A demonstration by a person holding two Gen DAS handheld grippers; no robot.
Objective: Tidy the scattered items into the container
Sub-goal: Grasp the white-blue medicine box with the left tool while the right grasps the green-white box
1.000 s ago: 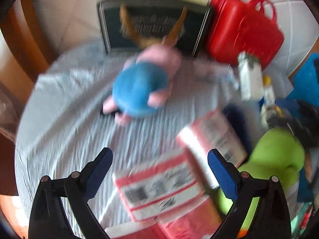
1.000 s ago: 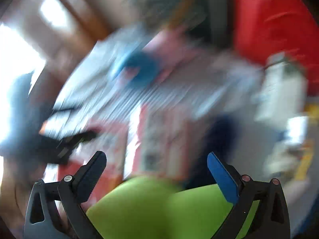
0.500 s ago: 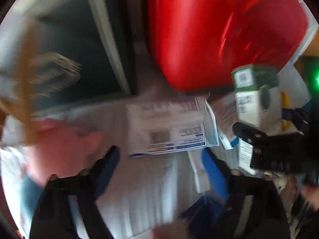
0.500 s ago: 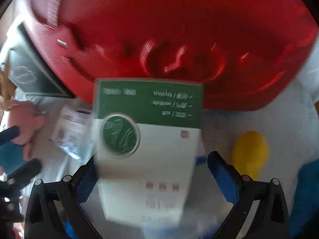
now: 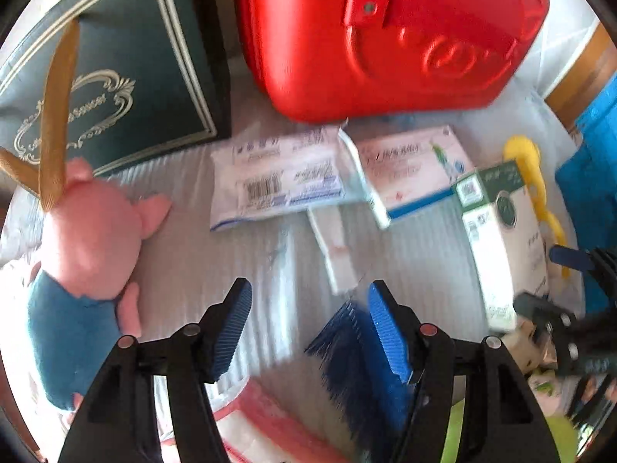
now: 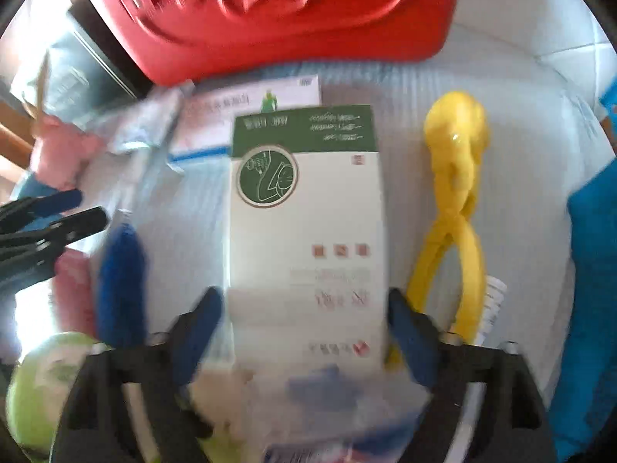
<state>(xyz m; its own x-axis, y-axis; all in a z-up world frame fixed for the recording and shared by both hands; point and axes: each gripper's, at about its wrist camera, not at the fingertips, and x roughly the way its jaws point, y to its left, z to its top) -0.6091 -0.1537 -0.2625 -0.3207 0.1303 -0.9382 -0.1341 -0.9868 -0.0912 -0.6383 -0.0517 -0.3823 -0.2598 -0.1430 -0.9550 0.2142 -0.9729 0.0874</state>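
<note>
Bare table cloth (image 5: 216, 254) lies open ahead of the left tool (image 5: 308, 308); pink plush (image 5: 92, 239), red case (image 5: 385, 38) and green-topped carton (image 5: 497, 231) hem it.

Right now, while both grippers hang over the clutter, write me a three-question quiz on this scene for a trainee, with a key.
1. True or false: in the left wrist view, the red case lies to the right of the dark green box.
2. What stands between the fingers of the right gripper?
A. a yellow toy
B. the white and green box
C. a blue brush
3. Fill in: the pink plush pig has a ___ lower body.

Key: 1 true; 2 B; 3 blue.
</note>
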